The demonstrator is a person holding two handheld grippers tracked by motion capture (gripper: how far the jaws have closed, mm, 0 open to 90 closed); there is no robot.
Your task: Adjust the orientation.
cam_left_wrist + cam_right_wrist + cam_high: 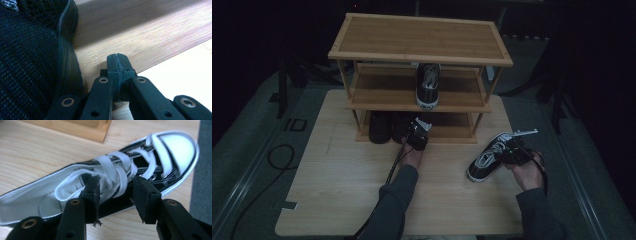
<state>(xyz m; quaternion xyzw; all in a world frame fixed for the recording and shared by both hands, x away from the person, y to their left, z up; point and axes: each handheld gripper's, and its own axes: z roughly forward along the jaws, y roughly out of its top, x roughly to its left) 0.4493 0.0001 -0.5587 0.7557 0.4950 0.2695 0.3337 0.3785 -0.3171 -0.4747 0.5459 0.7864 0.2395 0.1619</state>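
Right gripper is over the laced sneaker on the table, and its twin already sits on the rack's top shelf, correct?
Not the top shelf: the twin sneaker sits on the rack's middle shelf, as the high view shows. The right gripper is over the laced sneaker on the table.

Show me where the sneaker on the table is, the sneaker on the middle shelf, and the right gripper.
sneaker on the table (484, 164), high view, on its laced upper.
sneaker on the middle shelf (428, 86), high view, on its laces.
right gripper (116, 192), right gripper view, midway between its fingertips, over the sneaker's side.
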